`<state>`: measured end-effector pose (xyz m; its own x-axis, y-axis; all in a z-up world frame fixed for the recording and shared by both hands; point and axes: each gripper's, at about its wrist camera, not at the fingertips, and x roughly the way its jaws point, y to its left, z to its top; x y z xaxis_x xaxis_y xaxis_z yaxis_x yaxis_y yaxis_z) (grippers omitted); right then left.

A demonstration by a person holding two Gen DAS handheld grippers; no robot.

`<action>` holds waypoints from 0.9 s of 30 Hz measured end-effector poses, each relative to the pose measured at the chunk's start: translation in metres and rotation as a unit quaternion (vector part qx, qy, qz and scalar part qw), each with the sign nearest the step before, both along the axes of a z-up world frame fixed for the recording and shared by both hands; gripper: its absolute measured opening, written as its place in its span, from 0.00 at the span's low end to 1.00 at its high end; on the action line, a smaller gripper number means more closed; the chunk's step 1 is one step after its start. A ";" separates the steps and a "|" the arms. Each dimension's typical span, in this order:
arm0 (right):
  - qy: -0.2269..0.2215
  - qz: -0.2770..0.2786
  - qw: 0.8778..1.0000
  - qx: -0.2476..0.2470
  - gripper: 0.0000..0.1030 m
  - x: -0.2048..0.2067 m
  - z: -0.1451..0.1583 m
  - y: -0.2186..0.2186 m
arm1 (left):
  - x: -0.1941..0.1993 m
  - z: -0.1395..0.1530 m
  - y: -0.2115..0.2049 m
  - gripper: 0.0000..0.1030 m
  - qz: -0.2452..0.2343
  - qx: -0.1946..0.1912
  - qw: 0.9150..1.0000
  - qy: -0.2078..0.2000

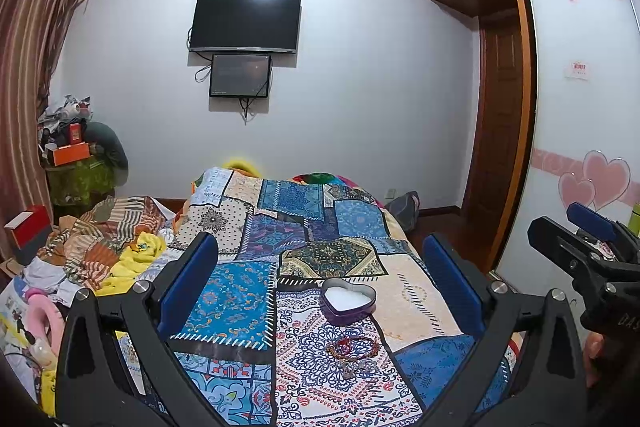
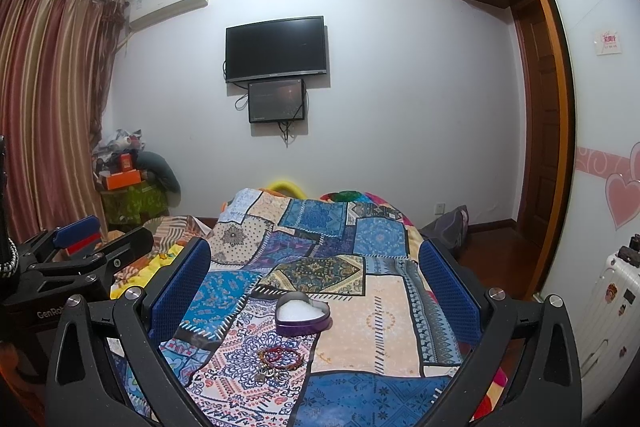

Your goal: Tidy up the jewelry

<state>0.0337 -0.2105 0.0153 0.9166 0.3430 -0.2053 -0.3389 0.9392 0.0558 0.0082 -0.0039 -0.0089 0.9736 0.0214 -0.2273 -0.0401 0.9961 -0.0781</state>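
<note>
Hovering above the patchwork quilt (image 1: 240,299), my left gripper (image 1: 320,271) and right gripper (image 2: 316,279) hang spread wide, empty. Tangled bracelets (image 1: 352,349) lie just on my side of the heart-shaped tin (image 1: 347,301), directly ahead of both; neither looks nearer, their heap running crosswise.

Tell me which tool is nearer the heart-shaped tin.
Neither clearly. The tin lies ahead of both, right of centre for the left tool, left of centre for the right tool. Both are open.

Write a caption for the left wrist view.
Open left gripper above a patchwork bedspread, heart-shaped tin and bracelets.
</note>
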 end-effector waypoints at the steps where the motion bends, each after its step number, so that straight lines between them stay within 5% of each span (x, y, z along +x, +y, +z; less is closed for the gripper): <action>1: 0.001 0.000 1.000 0.000 1.00 0.000 0.001 0.001 | 0.000 0.000 0.000 1.00 0.000 0.000 1.000 0.001; 15: 0.038 -0.008 0.999 -0.020 1.00 0.021 -0.016 0.006 | 0.032 -0.018 0.008 1.00 0.009 -0.004 0.999 0.046; 27: 0.154 -0.026 0.985 -0.071 1.00 0.077 -0.077 0.010 | 0.096 -0.077 0.022 0.96 0.005 0.014 0.989 0.144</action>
<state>0.1105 -0.2009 -0.0620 0.8190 0.2447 -0.5189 -0.2778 0.9605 0.0146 0.1044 0.0179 -0.0858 0.8679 0.0409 -0.4950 -0.0667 0.9972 -0.0346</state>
